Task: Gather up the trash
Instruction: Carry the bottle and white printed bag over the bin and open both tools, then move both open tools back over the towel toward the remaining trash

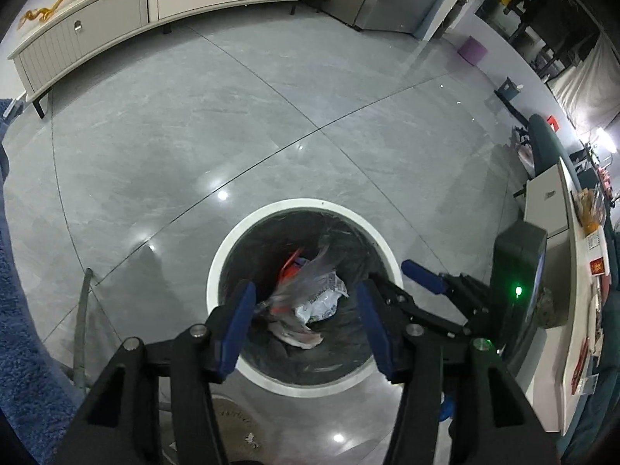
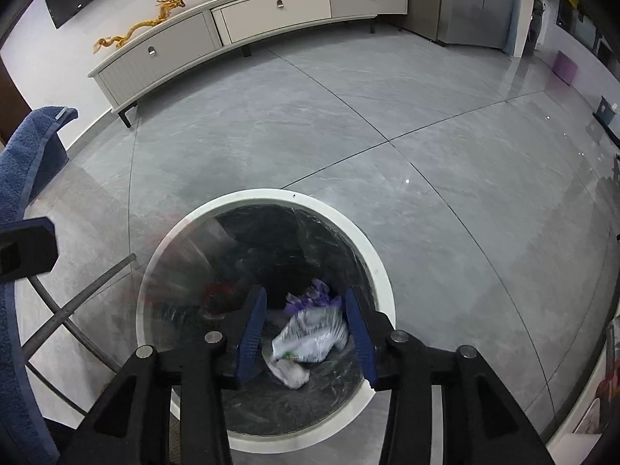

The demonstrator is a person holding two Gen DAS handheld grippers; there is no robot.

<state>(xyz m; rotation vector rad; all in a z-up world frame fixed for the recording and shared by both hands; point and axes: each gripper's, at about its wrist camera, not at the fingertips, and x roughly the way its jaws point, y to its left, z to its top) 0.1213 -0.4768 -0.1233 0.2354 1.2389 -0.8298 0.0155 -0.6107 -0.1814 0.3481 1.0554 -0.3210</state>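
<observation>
Both the left gripper (image 1: 306, 321) and right gripper (image 2: 306, 333) hover jaws apart, empty, directly above the bin (image 1: 228, 248), where the crumpled wrappers (image 1: 310, 302) lie straight below.

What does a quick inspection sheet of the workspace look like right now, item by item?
Surface: grey tiled floor, glossy.
Job's things: white-rimmed bin with dark liner; crumpled wrappers lie inside.
Clutter: blue towel at left; packets on the side counter.
Grippers: left gripper and right gripper above the bin mouth, both open, nothing between the pads.
Cables: nothing seen.
Surroundings: low white cabinet with golden figurines; purple stool.
</observation>
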